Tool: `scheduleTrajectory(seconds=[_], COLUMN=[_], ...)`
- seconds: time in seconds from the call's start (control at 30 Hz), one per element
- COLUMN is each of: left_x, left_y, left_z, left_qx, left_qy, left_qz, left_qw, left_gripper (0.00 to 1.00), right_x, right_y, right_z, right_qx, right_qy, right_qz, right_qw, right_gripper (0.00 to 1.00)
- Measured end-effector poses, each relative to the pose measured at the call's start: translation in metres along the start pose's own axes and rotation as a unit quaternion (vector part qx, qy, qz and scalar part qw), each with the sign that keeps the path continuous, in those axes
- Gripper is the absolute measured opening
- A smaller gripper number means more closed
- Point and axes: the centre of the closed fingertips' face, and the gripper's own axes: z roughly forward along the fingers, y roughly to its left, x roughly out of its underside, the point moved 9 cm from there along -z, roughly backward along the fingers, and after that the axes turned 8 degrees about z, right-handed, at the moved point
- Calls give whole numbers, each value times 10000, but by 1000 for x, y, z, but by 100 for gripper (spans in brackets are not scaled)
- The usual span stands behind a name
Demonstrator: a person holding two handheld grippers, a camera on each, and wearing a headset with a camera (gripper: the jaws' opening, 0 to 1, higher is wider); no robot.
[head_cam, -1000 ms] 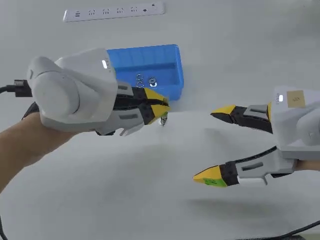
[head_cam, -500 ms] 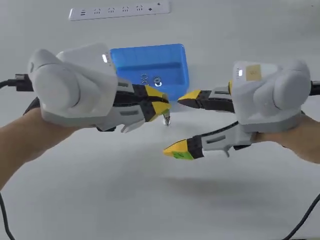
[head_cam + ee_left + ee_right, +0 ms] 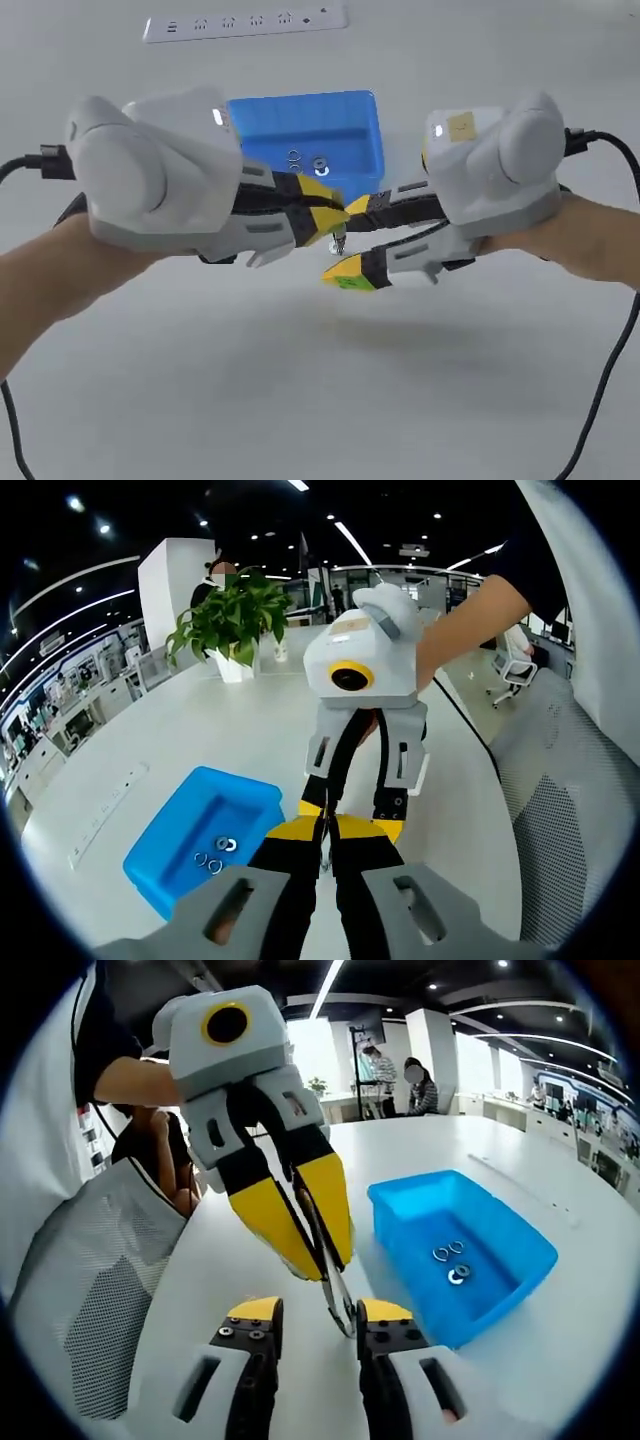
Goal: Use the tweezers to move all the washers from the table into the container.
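My left gripper (image 3: 336, 214) is shut on thin metal tweezers (image 3: 338, 240), whose tips point down just in front of the blue container (image 3: 352, 146). Three washers (image 3: 308, 164) lie inside the container. My right gripper (image 3: 343, 243) faces the left one, open, with one jaw on each side of the tweezers' tips. In the right gripper view the tweezers (image 3: 332, 1278) hang from the left gripper (image 3: 300, 1222) and reach down between my right gripper's (image 3: 320, 1310) jaws, close to the right-hand one. In the left gripper view the tweezers (image 3: 325, 846) show between my own yellow jaw tips, with the container (image 3: 170, 832) at lower left.
A white power strip (image 3: 245, 22) lies at the table's far edge. Black cables (image 3: 612, 310) trail from both grippers. A potted plant (image 3: 230, 620) stands on a far table. A mesh chair (image 3: 100, 1270) is beside the bench, and people (image 3: 415, 1082) sit in the background.
My right gripper has swung left to meet the left one, and its jaws now straddle the tweezers' tips. The left gripper has held its place with the tweezers.
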Motion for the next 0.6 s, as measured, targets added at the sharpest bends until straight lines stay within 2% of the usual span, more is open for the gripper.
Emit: scheduleTrajectory(seconds=[0.23,0.37,0.6], left_x=[0,0,3], left_y=[0,-1,3], left_z=[1,1,1], left_qx=[96,159,115], left_qy=[34,53,91], left_qz=[32,48,0], left_qw=[9999,9998,9999], left_gripper=[7,7,8], right_x=[-5,-8,-9], right_y=[-2,-7,-6], right_z=[4,3,5], right_qx=[-178,-135,-118], right_qy=[355,441,538], right_qz=[-472,-572,-808], right_qw=[9981,9973,9952], right_gripper=[23,13,11])
